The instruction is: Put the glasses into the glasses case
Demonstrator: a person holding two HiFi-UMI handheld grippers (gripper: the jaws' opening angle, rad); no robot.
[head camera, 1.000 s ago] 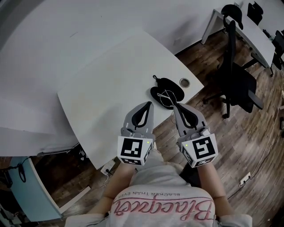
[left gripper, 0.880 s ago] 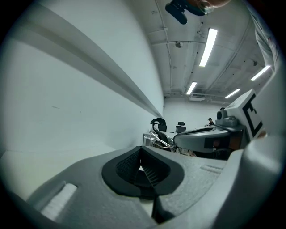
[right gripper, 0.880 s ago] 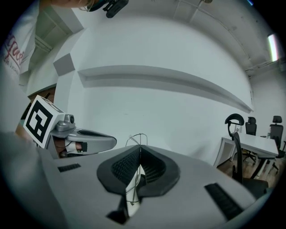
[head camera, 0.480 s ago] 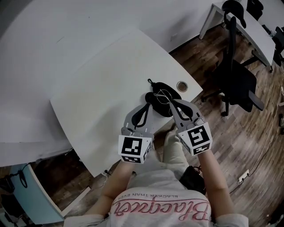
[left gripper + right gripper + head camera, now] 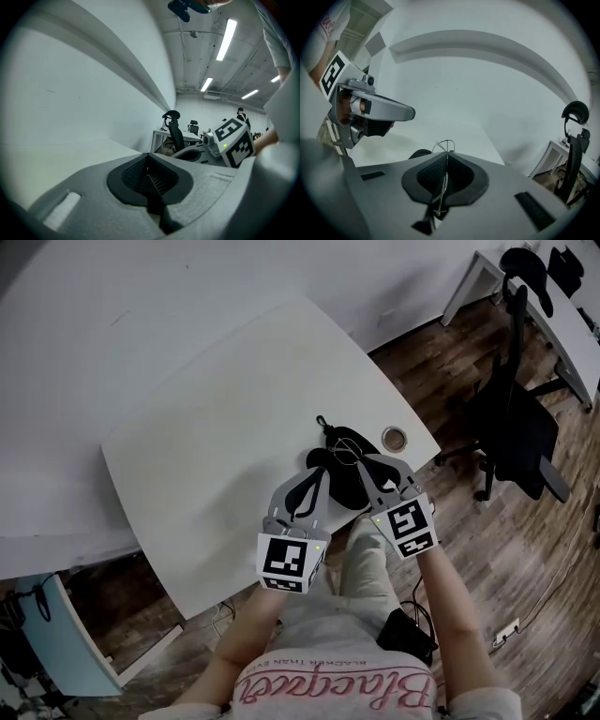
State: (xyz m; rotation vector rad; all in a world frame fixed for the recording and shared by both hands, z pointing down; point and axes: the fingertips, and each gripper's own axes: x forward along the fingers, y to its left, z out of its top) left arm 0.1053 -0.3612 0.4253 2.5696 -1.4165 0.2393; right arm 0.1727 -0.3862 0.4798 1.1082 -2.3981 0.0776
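Observation:
The black glasses case [image 5: 339, 444] lies open on the white table [image 5: 216, 446], near its front right corner. Thin wire glasses [image 5: 345, 455] hang over the case, with my right gripper [image 5: 362, 463] shut on them. In the right gripper view the wire frame [image 5: 445, 143] sticks out past the closed jaws, and a dark part of the case [image 5: 420, 153] shows just beyond. My left gripper [image 5: 321, 472] is shut and holds nothing, its tip at the case's near left edge. It also shows in the right gripper view, the left gripper [image 5: 370, 110] hanging on the left.
A round cable grommet [image 5: 395, 438] sits in the table just right of the case. A black office chair [image 5: 516, 423] stands on the wood floor to the right. A white wall runs behind the table. The table's front edge [image 5: 244, 582] is under my hands.
Both grippers have moved a little forward over the table's edge. The left tip now reaches the case's near edge. The right stays shut on the glasses over the case.

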